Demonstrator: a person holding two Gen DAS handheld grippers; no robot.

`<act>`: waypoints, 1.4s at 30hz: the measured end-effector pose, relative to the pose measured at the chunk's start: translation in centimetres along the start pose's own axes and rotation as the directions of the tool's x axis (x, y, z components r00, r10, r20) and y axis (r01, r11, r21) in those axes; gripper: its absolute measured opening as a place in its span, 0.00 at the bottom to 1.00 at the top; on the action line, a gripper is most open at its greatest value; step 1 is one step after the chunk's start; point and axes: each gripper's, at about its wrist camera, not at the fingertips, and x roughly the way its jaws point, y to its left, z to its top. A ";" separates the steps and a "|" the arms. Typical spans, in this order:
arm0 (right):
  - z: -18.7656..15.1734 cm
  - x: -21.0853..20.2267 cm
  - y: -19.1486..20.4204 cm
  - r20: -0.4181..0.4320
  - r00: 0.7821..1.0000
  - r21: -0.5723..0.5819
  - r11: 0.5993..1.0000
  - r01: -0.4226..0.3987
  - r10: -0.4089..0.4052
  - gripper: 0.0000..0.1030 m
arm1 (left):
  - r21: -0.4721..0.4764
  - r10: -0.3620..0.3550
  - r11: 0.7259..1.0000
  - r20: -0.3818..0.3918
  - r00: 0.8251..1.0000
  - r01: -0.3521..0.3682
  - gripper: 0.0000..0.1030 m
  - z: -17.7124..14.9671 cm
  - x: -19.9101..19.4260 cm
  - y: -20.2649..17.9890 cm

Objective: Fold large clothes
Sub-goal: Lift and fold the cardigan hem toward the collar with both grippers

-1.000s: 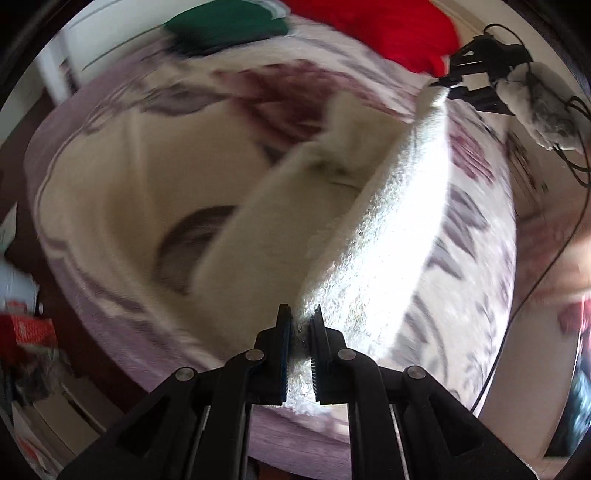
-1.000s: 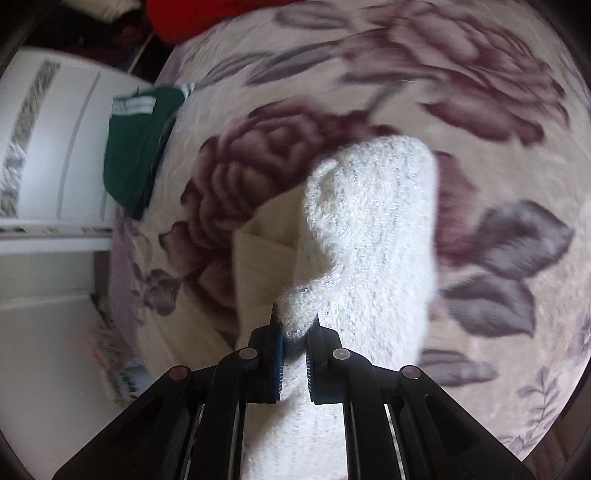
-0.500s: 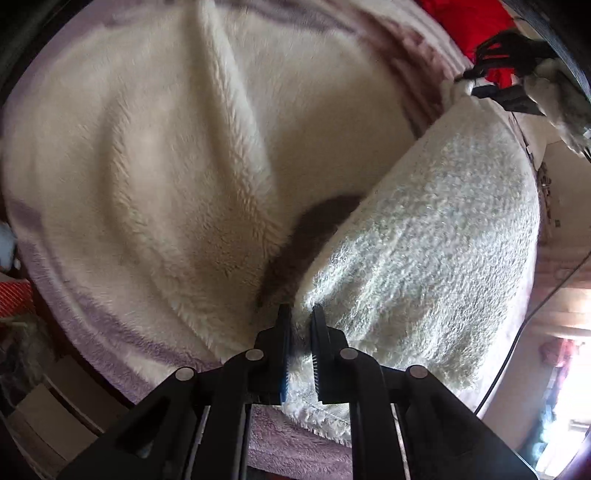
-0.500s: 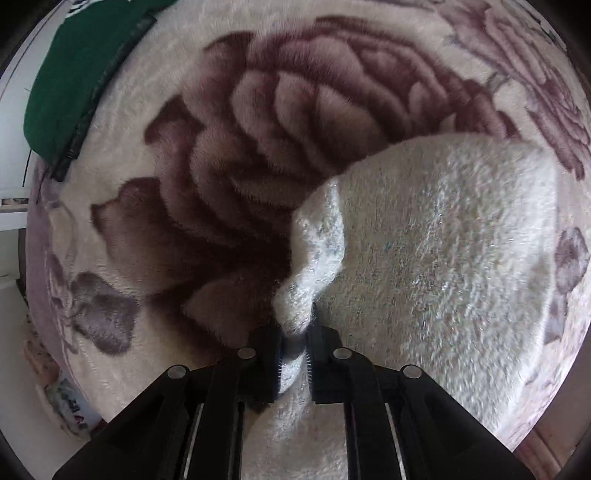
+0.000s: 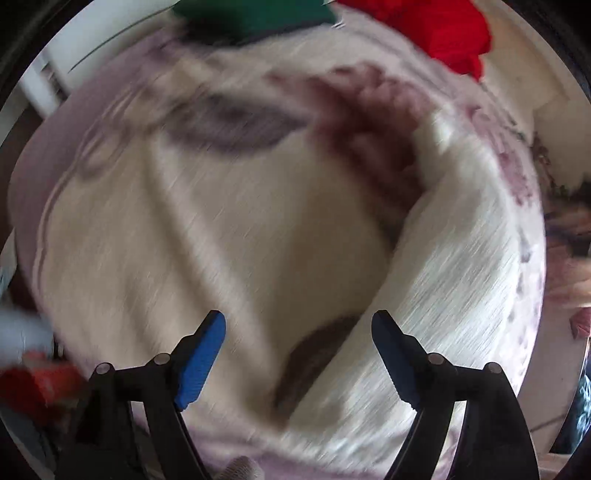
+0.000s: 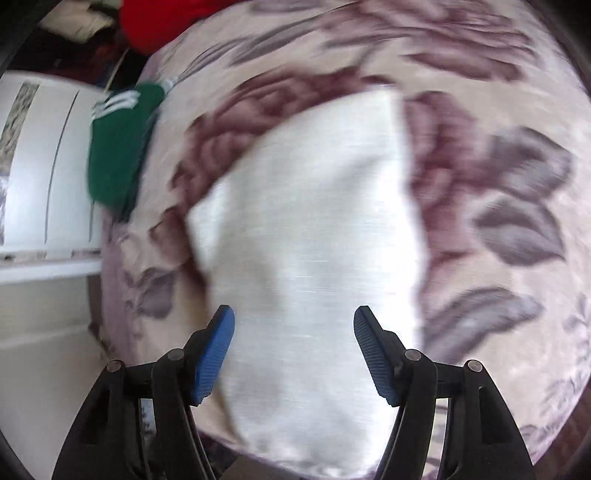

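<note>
A fluffy white garment (image 6: pixel 310 229) lies folded on a floral blanket (image 6: pixel 498 155); in the left wrist view the white garment (image 5: pixel 461 280) runs along the right side. My left gripper (image 5: pixel 298 325) hovers above the blanket (image 5: pixel 229 236) beside the garment's edge, its jaws opening, nothing pressed between the blue pads. My right gripper (image 6: pixel 294 321) hangs over the garment's near end, jaws opening too, and the cloth lies below the pads without being pinched. Both views are motion-blurred.
A green garment (image 6: pixel 118 144) with white stripes lies at the blanket's left edge, seen also as green cloth (image 5: pixel 255 14) at the top. A red cloth (image 5: pixel 443 29) sits at the far end. White furniture (image 6: pixel 40 166) stands left of the bed.
Both grippers have let go of the white garment and their jaws have spread wide. The garment now lies flat on the blanket, and both hands have swung back from it.
</note>
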 end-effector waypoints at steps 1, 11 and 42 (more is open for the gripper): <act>0.0 -0.4 -1.5 0.017 1.000 0.016 1.000 0.005 -0.005 0.67 | 0.021 -0.034 0.999 0.017 0.999 0.034 0.78 1.8 0.2 -1.5; 3.6 1.7 -9.6 0.084 0.996 0.130 0.991 -0.040 0.030 0.67 | 0.069 -0.192 0.976 -0.168 0.967 0.206 0.78 16.4 15.1 -10.8; 3.6 8.0 -4.6 -0.138 0.972 0.002 0.981 -0.192 0.190 0.21 | 0.262 -0.165 0.948 -0.085 0.983 0.182 0.29 14.9 7.4 -15.7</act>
